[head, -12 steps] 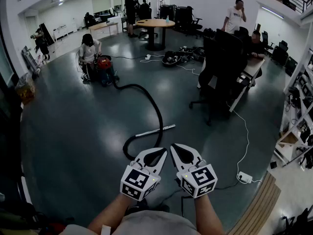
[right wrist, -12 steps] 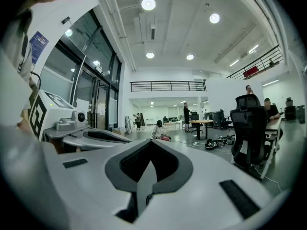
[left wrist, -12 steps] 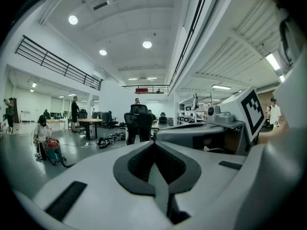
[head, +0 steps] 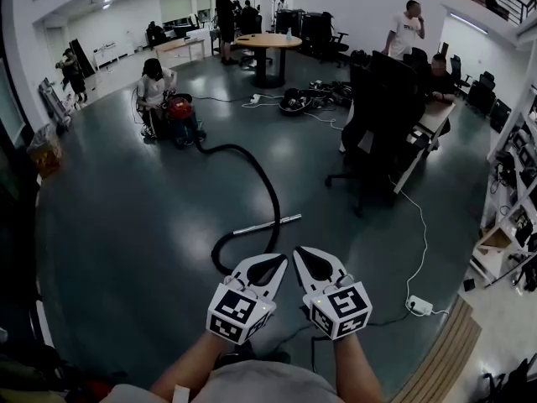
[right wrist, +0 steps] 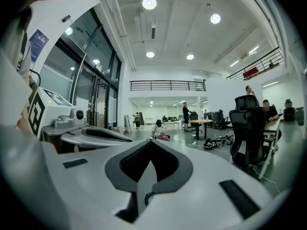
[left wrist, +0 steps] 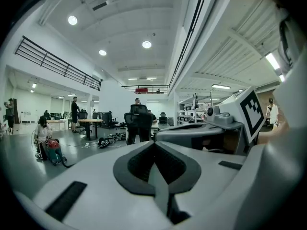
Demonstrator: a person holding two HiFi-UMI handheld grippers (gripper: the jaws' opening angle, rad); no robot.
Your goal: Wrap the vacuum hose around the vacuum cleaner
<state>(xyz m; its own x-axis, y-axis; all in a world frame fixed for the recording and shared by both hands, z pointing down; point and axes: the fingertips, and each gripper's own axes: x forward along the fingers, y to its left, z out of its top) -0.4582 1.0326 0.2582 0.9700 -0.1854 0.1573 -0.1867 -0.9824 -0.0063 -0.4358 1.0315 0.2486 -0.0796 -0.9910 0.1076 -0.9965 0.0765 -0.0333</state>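
Writing: no brand name can be read anywhere. Each gripper's cube carries black-and-white square markers. A blue sheet (right wrist: 38, 44) is stuck on the glass wall, its print too small to read.
Left gripper (head: 277, 263): clenched, jaws tip to tip, nothing between them; held low, near level.
Right gripper (head: 304, 254): clenched and empty too, just beside the left one, tips close together.
Vacuum cleaner (head: 179, 107): red, on the floor far off at 11 o'clock, well apart from both grippers. A seated person (head: 153, 82) is right behind it.
Hose (head: 267, 183): black, unwrapped. It runs from the vacuum cleaner in a long curve to a loop on the floor at 12 o'clock, just ahead of the gripper tips.
Metal tube (head: 268, 223): lies flat at the hose's near end.
Floor (head: 126, 225): dark grey, smooth, glossy, reflecting the ceiling lights.
Room: large open hall with white walls and round ceiling lamps.
Upper level: a balcony railing (left wrist: 57, 63).
12 o'clock, far: round wooden table (head: 267, 40).
1 o'clock: black office chair (head: 382, 99) by a desk.
3 o'clock: shelves (head: 516, 183).
4 o'clock: white power strip (head: 419, 305) on its cable.
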